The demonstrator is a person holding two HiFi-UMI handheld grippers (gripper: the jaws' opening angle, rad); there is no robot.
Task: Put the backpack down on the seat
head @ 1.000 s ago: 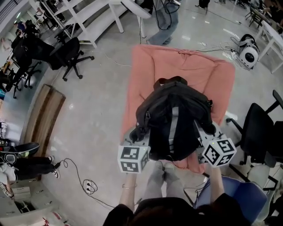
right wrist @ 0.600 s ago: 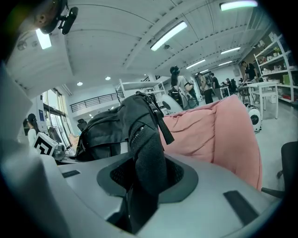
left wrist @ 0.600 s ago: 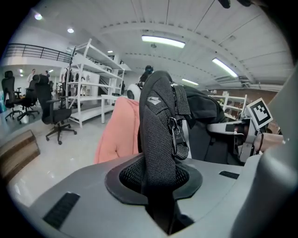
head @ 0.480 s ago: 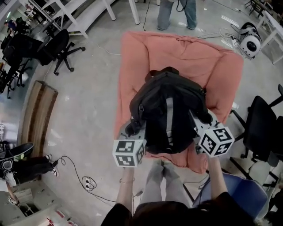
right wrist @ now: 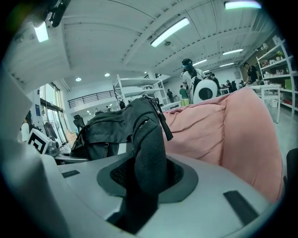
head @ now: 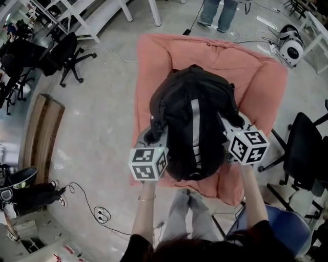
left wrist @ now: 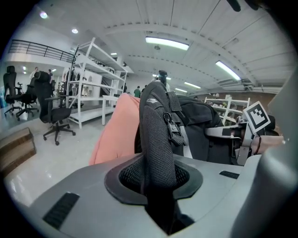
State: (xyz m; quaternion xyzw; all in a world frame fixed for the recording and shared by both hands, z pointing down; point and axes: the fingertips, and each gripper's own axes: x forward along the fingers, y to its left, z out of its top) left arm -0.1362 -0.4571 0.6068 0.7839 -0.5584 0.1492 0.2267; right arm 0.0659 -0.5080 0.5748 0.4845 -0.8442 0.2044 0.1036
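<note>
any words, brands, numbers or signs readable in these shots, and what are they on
No readable text anywhere.
Left marker cube and right marker cube: black-and-white square patterns only, no letters or digits.
Backpack: no legible brand; its zipper pull is too blurred to read.

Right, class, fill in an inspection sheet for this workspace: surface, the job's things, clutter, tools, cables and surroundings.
Surface: pink cushioned seat standing on a grey floor.
Job's things: black backpack over the middle of the seat; whether its base rests on it cannot be told.
Clutter: nothing seen on the seat besides the backpack.
Tools: left tool shut on one shoulder strap; right tool shut on the other shoulder strap.
Cables: loose cable on the floor to the left; more cables beyond the seat.
Surroundings: office chairs, white shelving, a standing person, a round white machine.
</note>
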